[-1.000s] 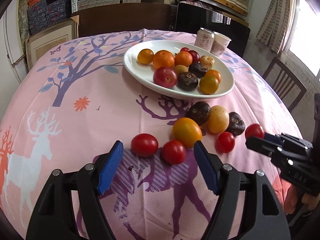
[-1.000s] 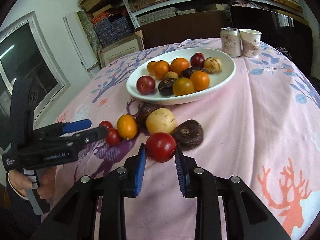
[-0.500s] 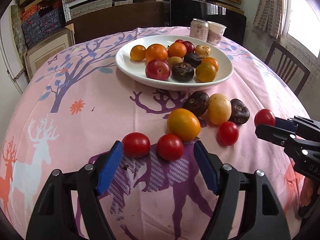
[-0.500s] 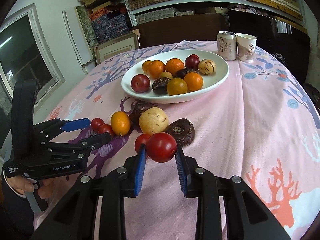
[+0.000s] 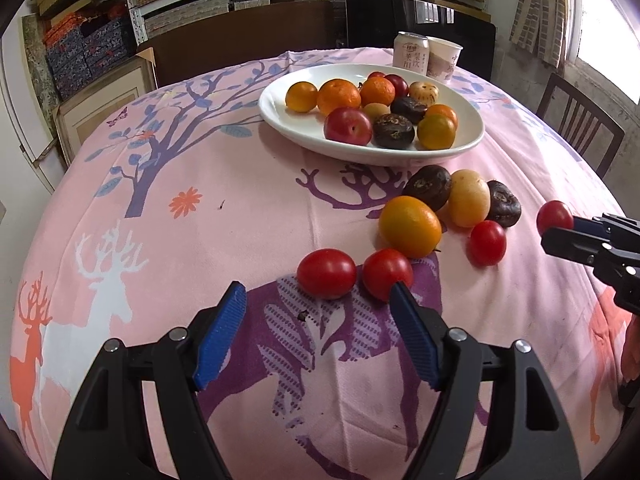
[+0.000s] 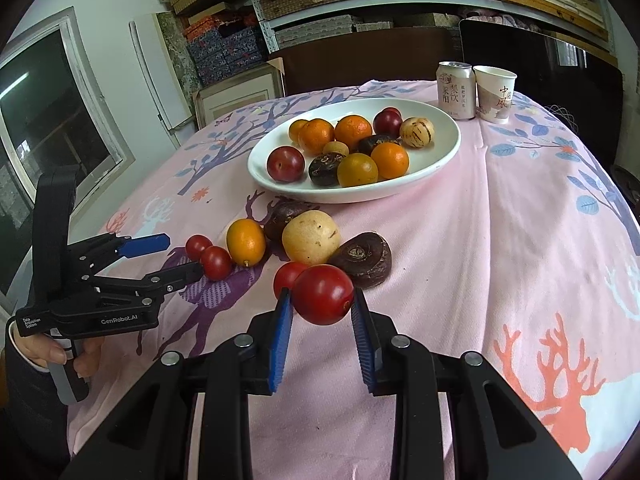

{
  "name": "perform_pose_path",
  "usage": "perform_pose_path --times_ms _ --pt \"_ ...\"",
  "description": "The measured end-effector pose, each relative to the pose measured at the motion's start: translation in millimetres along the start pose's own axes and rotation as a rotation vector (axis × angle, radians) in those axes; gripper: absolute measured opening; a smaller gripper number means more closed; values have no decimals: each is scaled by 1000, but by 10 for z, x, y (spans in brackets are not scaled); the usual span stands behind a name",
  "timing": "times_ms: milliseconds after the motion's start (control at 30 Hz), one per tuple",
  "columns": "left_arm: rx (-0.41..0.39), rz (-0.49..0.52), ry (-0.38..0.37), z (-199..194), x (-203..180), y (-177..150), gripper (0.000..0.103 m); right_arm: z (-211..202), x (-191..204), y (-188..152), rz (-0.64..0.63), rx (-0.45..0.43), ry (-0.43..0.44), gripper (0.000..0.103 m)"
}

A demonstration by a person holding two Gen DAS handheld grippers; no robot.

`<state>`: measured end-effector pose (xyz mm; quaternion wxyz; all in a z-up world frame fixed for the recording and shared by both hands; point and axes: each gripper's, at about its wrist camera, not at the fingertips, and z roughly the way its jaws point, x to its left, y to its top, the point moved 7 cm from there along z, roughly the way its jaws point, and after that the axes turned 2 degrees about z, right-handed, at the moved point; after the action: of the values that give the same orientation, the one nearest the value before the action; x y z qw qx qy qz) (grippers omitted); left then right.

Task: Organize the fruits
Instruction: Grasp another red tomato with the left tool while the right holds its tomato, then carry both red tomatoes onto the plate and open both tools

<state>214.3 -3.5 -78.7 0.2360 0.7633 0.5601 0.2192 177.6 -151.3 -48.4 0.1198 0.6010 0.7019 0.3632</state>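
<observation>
Right tongs [image 6: 323, 304] clamp a red tomato [image 6: 323, 294], half-hidden in left view; left tongs [image 5: 318, 298] gape

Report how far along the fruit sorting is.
Done: about ten fruits already sit in the white plate. In hand: the right claw is shut on a red tomato. Left: seven fruits on the tablecloth, including two tomatoes before the open left claw.
</observation>
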Motion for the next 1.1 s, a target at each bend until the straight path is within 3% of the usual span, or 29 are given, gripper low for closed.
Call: perform_pose_path --times_ms 267,367,667,833,867,900,933,1100 --pt "18 -40 12 24 164 -54 72 -9 52 -15 -22 1 10 31" --pt "42 -19 15 130 123 -81 61 -4 59 -20 -26 4 5 31" --pt "11 -28 4 252 60 59 61 38 117 -66 -41 25 16 31" --pt "-2 -82 -20 269 93 108 50 43 101 -81 -34 28 15 31" --pt "-6 -95 -33 265 94 111 46 46 100 -84 -33 29 14 31" --pt "-12 -101 -54 253 79 114 34 49 96 -87 -31 30 13 31" --pt "-14 -100 -64 240 57 112 31 53 92 -91 -29 31 11 31" --pt "-7 -95 -53 184 22 69 31 58 78 -77 -23 22 16 31"
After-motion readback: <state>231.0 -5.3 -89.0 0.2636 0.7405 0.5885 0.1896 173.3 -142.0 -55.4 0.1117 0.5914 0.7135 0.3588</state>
